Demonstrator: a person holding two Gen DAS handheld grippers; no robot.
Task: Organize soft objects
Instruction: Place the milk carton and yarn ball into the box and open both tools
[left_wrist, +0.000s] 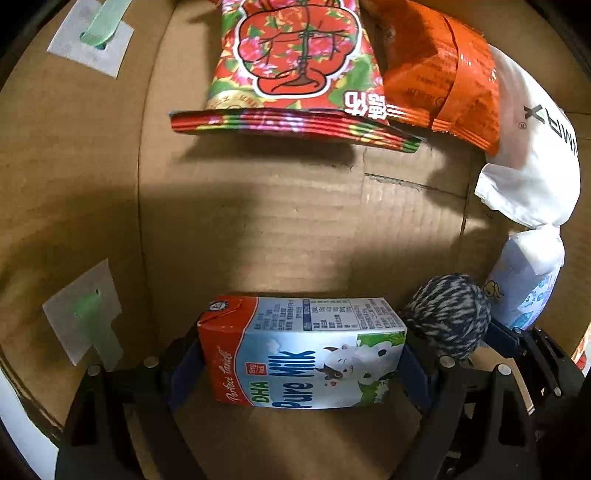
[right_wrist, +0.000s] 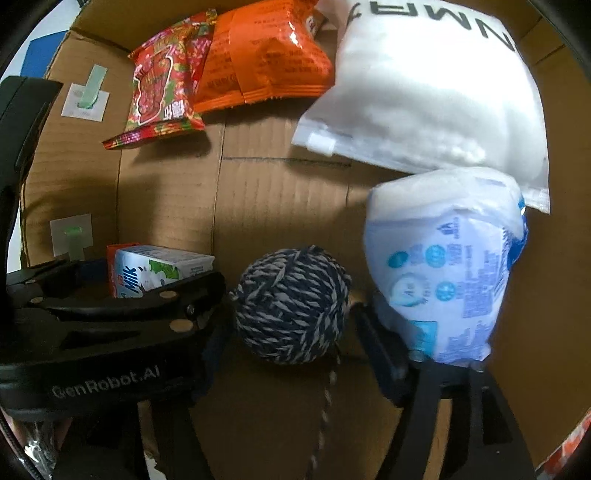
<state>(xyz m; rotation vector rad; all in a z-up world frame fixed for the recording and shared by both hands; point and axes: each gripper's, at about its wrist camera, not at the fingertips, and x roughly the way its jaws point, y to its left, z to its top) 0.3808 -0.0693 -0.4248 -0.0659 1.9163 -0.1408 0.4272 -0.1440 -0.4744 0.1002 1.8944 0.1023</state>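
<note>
Everything lies inside a cardboard box (left_wrist: 280, 221). My left gripper (left_wrist: 303, 365) is shut on a milk carton (left_wrist: 306, 350) that lies on its side on the box floor, with a pad on each end. The same carton (right_wrist: 159, 269) shows in the right wrist view inside those black fingers (right_wrist: 122, 299). A navy-and-white yarn ball (right_wrist: 291, 306) rests on the floor between the spread jaws of my right gripper (right_wrist: 291, 332), which is open; its pads stand off the ball. The yarn ball (left_wrist: 448, 317) sits just right of the carton. A loose strand trails toward the camera.
A floral snack bag (left_wrist: 295, 62) and an orange snack bag (left_wrist: 439, 77) lie at the far end. A white zip bag (right_wrist: 436, 85) and a blue-and-white soft pack (right_wrist: 443, 280) fill the right side. White stickers with green tabs (left_wrist: 92, 40) mark the left wall.
</note>
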